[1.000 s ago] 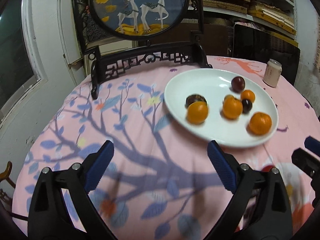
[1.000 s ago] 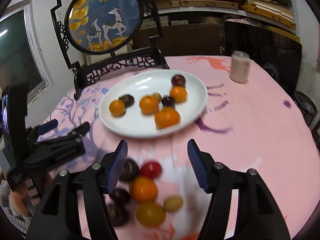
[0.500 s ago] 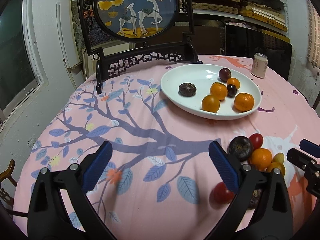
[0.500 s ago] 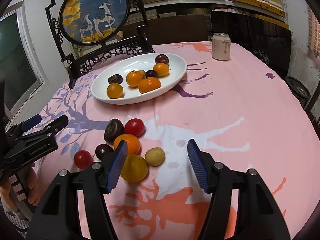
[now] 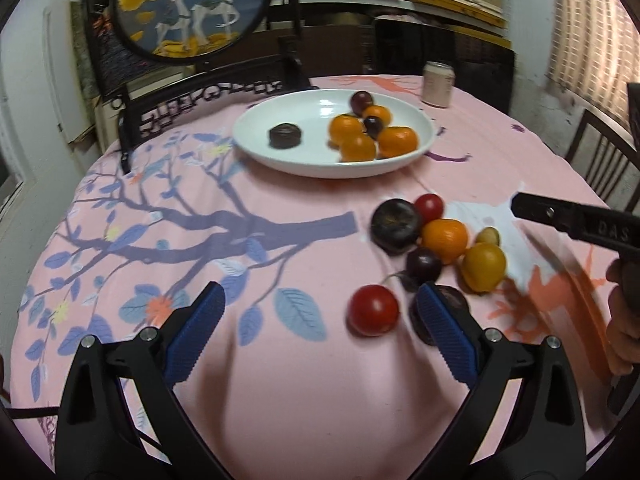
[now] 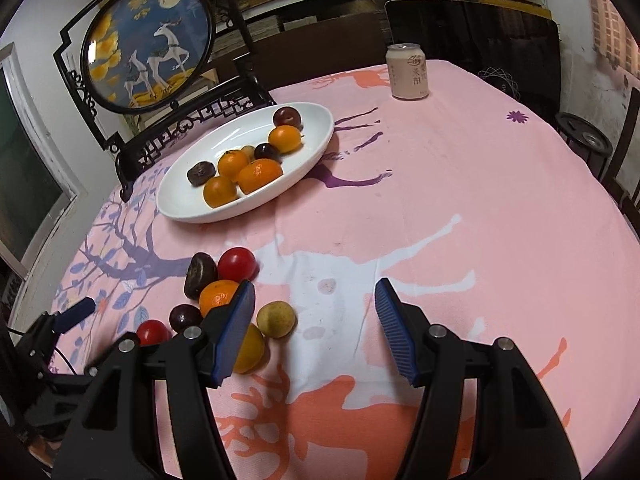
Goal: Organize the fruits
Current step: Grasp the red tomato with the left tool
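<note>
A white plate (image 5: 256, 120) (image 6: 180, 204) holds several oranges and dark fruits. Loose fruit lies on the pink cloth nearer me: a big dark fruit (image 5: 396, 224), an orange (image 5: 445, 239) (image 6: 218, 298), a yellow fruit (image 5: 483, 266) and a dark plum (image 5: 424, 264). My left gripper (image 5: 320, 312) is open over the cloth, and a red tomato (image 5: 373, 310) lies untouched between its fingers near the right one. My right gripper (image 6: 316, 300) is open too. A small yellow-green fruit (image 6: 276, 318) lies just inside its left finger, which hides part of the yellow fruit (image 6: 250, 348).
A drink can (image 6: 408, 72) stands at the far side of the round table. A black framed deer screen (image 6: 148, 40) rises behind the plate. Chairs (image 5: 600, 160) and a stool (image 6: 584, 140) stand past the table's right edge. A hand (image 5: 624, 336) holds the right gripper.
Both grippers have drawn back from the plate toward the loose fruit, each rolling a little. The pile has come into the left view, the tomato now between the fingers. Jaw widths are unchanged.
</note>
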Demonstrator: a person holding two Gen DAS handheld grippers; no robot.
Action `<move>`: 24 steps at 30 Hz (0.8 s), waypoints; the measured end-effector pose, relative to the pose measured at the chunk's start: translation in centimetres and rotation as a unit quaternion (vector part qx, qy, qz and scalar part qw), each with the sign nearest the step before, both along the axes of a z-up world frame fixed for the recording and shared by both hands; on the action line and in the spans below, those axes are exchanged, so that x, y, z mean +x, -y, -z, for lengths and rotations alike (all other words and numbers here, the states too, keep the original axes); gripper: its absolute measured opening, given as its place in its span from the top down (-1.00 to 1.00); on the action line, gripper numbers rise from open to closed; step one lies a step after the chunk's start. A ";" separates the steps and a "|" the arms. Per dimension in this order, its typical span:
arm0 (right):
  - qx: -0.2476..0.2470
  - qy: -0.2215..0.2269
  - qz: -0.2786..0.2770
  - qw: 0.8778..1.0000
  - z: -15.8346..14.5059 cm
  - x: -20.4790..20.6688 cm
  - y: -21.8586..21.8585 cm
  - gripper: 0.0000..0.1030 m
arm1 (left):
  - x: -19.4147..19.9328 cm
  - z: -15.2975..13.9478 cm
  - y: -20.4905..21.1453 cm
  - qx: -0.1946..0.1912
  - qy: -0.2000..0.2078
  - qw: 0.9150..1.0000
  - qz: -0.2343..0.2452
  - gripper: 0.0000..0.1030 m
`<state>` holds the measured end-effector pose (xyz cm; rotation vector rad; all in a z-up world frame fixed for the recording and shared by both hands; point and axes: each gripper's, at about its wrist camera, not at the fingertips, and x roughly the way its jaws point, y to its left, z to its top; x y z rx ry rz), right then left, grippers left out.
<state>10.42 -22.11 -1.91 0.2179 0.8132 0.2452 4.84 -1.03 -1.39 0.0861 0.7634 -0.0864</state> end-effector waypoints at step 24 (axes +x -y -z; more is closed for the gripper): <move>0.022 -0.042 -0.021 0.999 1.1 0.6 -0.1 -0.21 | 1.9 1.2 -2.0 -0.037 -0.048 0.998 -0.032 0.40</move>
